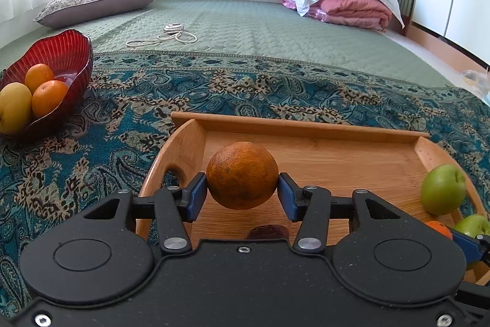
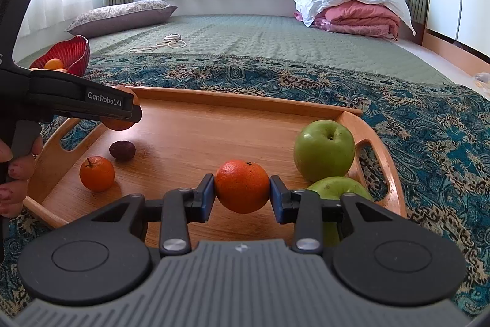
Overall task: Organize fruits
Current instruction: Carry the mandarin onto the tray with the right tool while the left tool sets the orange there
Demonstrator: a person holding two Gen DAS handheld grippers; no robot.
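Note:
My left gripper [image 1: 242,193] is shut on a dull brown-orange orange [image 1: 242,175] and holds it above the left part of the wooden tray [image 1: 300,126]. My right gripper [image 2: 242,195] is shut on a bright tangerine [image 2: 242,186] over the tray [image 2: 245,101]. Two green apples [image 2: 324,150] [image 2: 340,189] lie at the tray's right end. A small tangerine [image 2: 97,173] and a dark plum [image 2: 122,150] lie at its left end. A red glass bowl [image 1: 65,49] at the far left holds two oranges [image 1: 49,97] and a yellow fruit [image 1: 13,106].
The tray rests on a teal patterned cloth [image 1: 275,88] over a green quilted bed [image 1: 245,23]. A white cord [image 1: 168,36], a pillow [image 1: 98,2] and folded pink bedding [image 1: 352,9] lie farther back. The left gripper's body [image 2: 82,103] crosses the right wrist view.

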